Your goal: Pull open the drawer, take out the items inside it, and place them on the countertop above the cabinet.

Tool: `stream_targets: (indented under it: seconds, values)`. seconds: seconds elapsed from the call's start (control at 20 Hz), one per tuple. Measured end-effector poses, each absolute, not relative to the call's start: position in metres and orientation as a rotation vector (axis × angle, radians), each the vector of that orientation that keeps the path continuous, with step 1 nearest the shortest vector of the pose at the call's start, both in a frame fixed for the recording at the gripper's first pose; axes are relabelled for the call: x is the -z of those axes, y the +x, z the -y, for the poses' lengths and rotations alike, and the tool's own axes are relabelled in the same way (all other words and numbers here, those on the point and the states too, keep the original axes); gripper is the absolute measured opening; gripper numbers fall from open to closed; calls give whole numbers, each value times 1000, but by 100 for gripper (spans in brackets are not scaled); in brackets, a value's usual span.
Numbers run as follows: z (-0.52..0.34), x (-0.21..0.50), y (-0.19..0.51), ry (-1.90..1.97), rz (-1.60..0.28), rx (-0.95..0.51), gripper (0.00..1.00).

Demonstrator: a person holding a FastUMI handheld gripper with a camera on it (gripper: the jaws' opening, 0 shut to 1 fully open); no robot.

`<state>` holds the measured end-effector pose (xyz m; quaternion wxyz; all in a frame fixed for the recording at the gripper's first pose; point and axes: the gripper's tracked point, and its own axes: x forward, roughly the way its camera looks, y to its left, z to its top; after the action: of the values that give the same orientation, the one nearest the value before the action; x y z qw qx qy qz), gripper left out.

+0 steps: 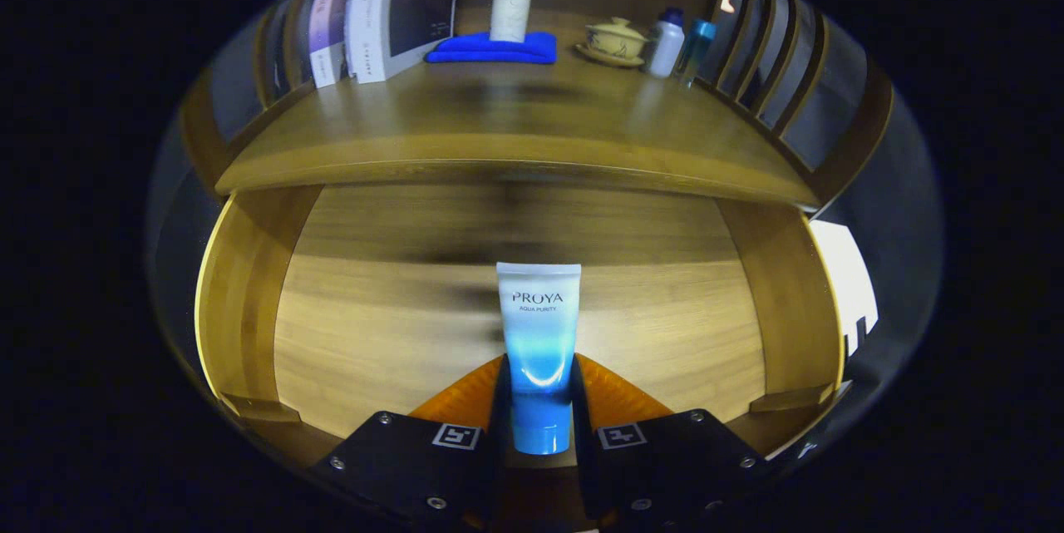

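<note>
gripper [539, 404] is clamped on the cleanser tube [539, 333] over the open drawer [374, 333]; placement on the counter [499, 117] is called for next.

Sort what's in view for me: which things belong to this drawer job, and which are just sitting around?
In the job:
- gripper, shut on the blue-and-white cosmetic tube
- open wooden drawer
- wooden countertop

Lying about:
- white pump bottle on folded blue cloth
- books
- lidded ceramic cup
- two small bottles
</note>
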<state>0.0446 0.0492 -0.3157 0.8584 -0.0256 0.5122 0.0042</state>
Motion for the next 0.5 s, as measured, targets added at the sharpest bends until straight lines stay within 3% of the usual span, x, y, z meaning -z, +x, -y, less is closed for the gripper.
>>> stream_targets:
  seconds: [0.25, 0.5]
  values:
    - [-44, 262, 56, -76, -939, 14, 37]
    - [-46, 217, 112, -78, -800, 33, 37]
